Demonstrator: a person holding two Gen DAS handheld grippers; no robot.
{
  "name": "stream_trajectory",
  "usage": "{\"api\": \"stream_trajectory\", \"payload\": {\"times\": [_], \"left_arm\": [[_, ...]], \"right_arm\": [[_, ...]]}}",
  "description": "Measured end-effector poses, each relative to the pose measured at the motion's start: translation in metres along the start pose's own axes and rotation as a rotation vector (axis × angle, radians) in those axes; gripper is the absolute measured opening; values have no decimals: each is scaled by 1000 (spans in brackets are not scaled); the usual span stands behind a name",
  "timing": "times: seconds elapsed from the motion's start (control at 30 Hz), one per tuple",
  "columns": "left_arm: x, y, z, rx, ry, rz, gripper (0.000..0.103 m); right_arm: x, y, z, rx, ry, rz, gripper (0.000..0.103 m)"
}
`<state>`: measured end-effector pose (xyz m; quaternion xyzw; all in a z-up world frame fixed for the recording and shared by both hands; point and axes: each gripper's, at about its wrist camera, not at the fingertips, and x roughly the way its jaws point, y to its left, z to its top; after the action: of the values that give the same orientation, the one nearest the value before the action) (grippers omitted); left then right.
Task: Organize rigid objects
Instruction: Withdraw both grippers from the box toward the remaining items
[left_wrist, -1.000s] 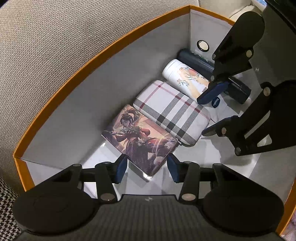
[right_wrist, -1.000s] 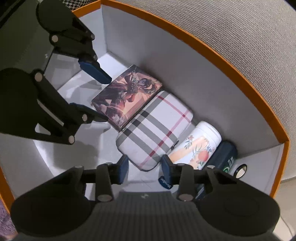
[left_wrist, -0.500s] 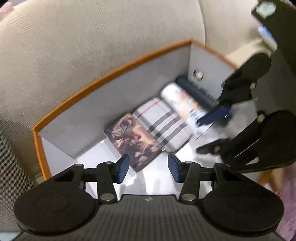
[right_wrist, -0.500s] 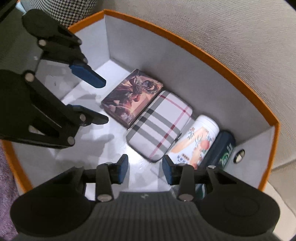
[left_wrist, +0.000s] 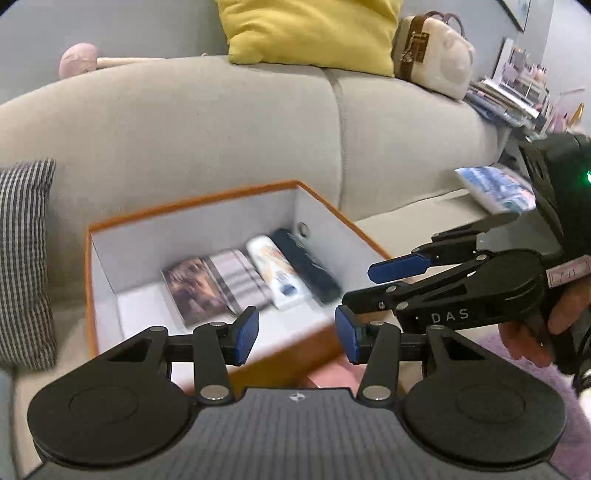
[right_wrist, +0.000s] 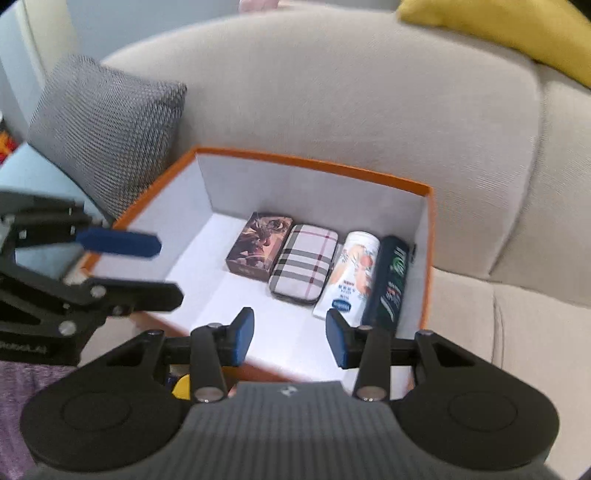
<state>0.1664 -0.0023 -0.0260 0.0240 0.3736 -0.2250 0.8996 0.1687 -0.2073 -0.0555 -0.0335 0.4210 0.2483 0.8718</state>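
An orange box (left_wrist: 192, 201) (right_wrist: 314, 164) with a white inside stands on the sofa seat. Along its far wall lie an illustrated card box (right_wrist: 260, 245), a plaid case (right_wrist: 304, 262), a white flowered bottle (right_wrist: 351, 273) and a dark bottle (right_wrist: 388, 282), side by side. My left gripper (left_wrist: 297, 334) (right_wrist: 170, 271) hangs open above the box's near edge, holding nothing. My right gripper (right_wrist: 290, 336) (left_wrist: 373, 284) hovers beside it over the near rim; its jaws are opening a little, with nothing between them. A hand (left_wrist: 532, 332) holds the right gripper.
The beige sofa back (left_wrist: 221, 129) rises right behind the box. A checked cushion (right_wrist: 107, 125) leans to the box's left. A yellow cushion (left_wrist: 314, 33) and a cream bag (left_wrist: 432, 55) sit on top of the sofa back. Magazines (left_wrist: 495, 188) lie at the right.
Both grippers have risen and drawn back out of the box, so the sofa now shows. The row of items in the box has not shifted. The right jaws stand slightly wider.
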Motion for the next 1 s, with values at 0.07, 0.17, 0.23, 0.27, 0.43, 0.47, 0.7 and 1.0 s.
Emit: {"api": "stream_trajectory", "payload": {"times": [0.07, 0.17, 0.23, 0.27, 0.43, 0.47, 0.7, 1.0], "left_arm": [[-4, -11, -15, -20, -5, -6, 56], [-6, -23, -37, -70, 16, -6, 56], [-1, -29, -51, -98, 51, -20, 55], [2, -32, -57, -109, 69, -31, 54], [18, -45, -81, -171, 121, -21, 54], [21, -46, -83, -183, 133, -12, 54], [33, -60, -82, -201, 141, 0, 54], [41, -63, -97, -194, 177, -36, 54]], "right_arm": [[-16, 1, -20, 34, -33, -5, 46], [-32, 1, -57, 91, -43, -35, 49], [-38, 0, -80, 123, -35, -65, 49], [-39, -1, -92, 136, -23, -84, 49], [-42, -9, -138, 178, 36, -161, 49], [-42, -11, -145, 191, 46, -173, 49], [-39, -27, -164, 283, 24, -135, 51], [-31, -21, -162, 228, 75, -139, 57]]}}
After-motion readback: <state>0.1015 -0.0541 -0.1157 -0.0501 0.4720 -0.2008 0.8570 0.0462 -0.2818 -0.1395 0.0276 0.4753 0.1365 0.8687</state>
